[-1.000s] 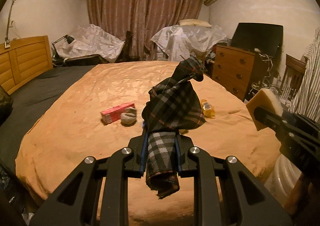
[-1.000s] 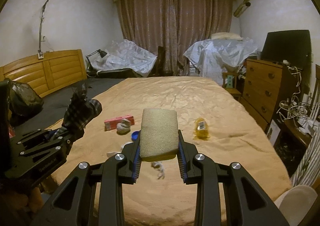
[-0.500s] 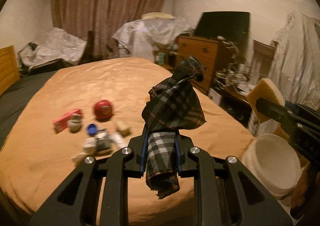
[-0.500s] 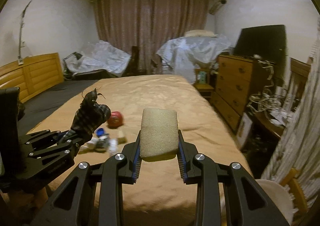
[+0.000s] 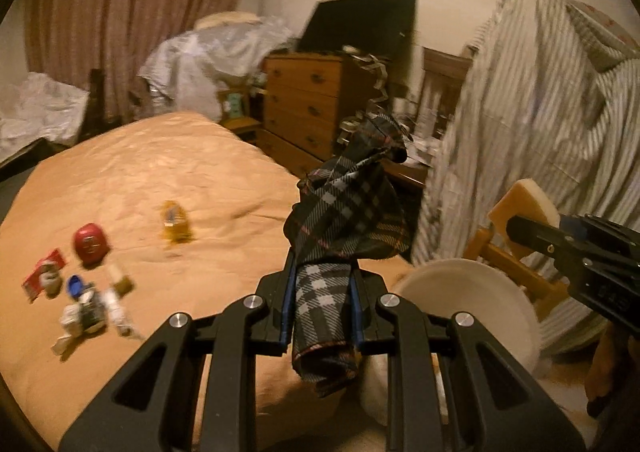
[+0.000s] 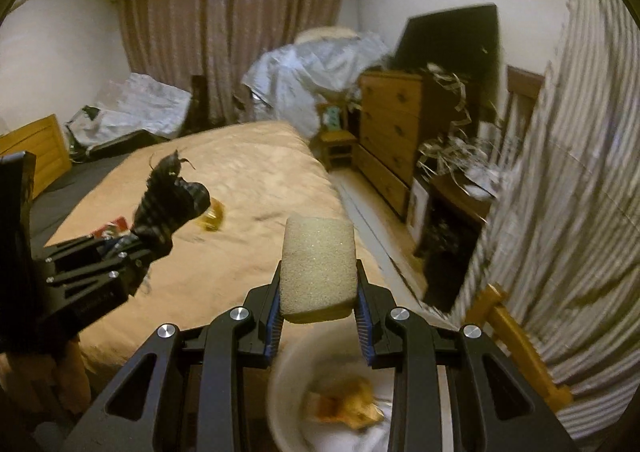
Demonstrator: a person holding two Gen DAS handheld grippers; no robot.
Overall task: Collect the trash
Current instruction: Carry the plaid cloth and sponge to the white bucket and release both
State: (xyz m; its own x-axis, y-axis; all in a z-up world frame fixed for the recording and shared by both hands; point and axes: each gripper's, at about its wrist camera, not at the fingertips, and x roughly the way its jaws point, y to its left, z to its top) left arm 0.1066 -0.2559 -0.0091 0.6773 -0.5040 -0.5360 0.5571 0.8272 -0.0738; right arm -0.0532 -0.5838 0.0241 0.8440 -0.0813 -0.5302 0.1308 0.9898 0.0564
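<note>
Blurred beyond telling: small trash cluster (image 5: 94, 312) at lower left on the bed (image 5: 140, 187); orange scraps (image 6: 346, 404) inside white bin (image 6: 288, 392), half hidden behind right tongs (image 6: 318, 316), bottom centre.

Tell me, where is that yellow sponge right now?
The sponge is clamped in the right tongs, held above the white bin off the bed's foot corner.

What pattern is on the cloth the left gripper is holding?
The cloth is dark plaid, black and grey checks with thin red lines. The left wrist view shows it best.
</note>
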